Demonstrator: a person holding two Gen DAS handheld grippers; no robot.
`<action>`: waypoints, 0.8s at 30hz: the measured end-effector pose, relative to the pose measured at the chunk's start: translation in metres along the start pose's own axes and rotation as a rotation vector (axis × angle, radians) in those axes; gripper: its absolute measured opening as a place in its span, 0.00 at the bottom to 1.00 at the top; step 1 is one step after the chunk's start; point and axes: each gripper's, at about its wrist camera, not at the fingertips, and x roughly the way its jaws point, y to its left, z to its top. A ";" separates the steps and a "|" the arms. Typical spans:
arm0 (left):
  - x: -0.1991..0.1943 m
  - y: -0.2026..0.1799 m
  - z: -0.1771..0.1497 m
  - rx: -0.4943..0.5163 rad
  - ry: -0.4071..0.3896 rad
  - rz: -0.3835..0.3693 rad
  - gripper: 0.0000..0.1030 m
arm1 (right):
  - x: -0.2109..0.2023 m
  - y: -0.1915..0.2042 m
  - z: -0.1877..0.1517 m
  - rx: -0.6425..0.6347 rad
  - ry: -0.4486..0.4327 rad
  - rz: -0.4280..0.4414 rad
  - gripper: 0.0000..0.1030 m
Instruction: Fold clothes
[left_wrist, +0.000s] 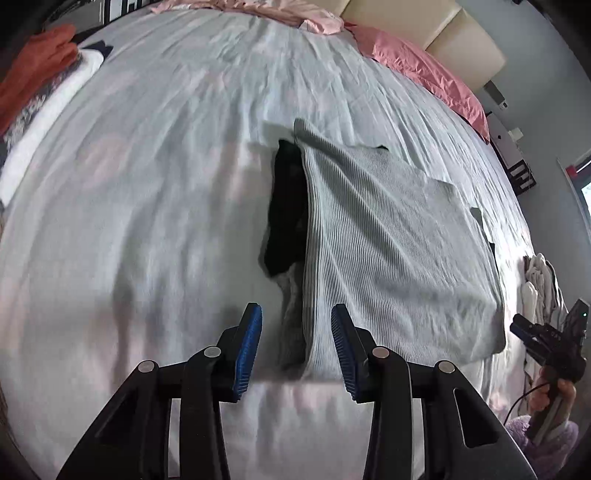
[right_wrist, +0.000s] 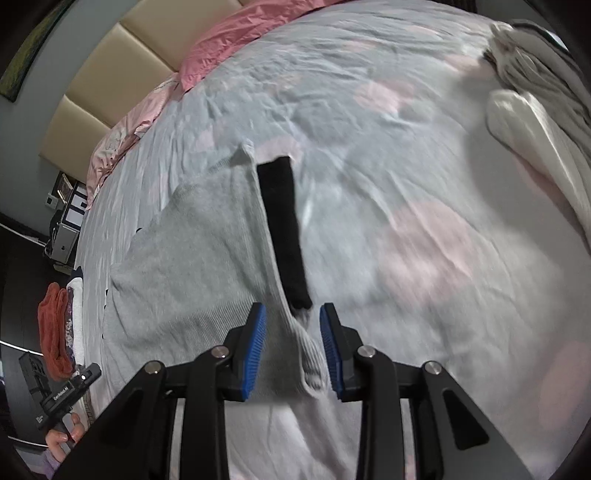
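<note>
We see a grey ribbed garment (left_wrist: 388, 240) lying folded mid-bed on a pale sheet (left_wrist: 147, 184), open bedding all round. Both the left gripper (left_wrist: 296, 343) and right gripper (right_wrist: 293, 339) tilt downward, jaws parted, gripping nothing. A black piece (right_wrist: 282, 225) beneath stays partly hidden; motion blurs the edges.

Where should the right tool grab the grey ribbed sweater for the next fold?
Probably at the ribbed cuff end of the grey ribbed sweater, which lies flat on the bed sheet. That narrow end sits right between the open pads of the right tool, so come straight down from above and close across its width. Avoid catching the black strip beside it.
</note>
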 end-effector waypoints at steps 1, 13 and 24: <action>0.000 0.001 -0.004 -0.013 0.013 -0.012 0.56 | -0.003 -0.008 -0.005 0.032 0.010 0.018 0.31; 0.030 0.007 -0.027 -0.088 0.122 0.031 0.58 | 0.006 -0.040 -0.028 0.171 0.054 0.064 0.50; 0.040 -0.032 -0.039 0.080 0.067 0.140 0.36 | 0.027 -0.012 -0.038 0.059 0.059 0.043 0.25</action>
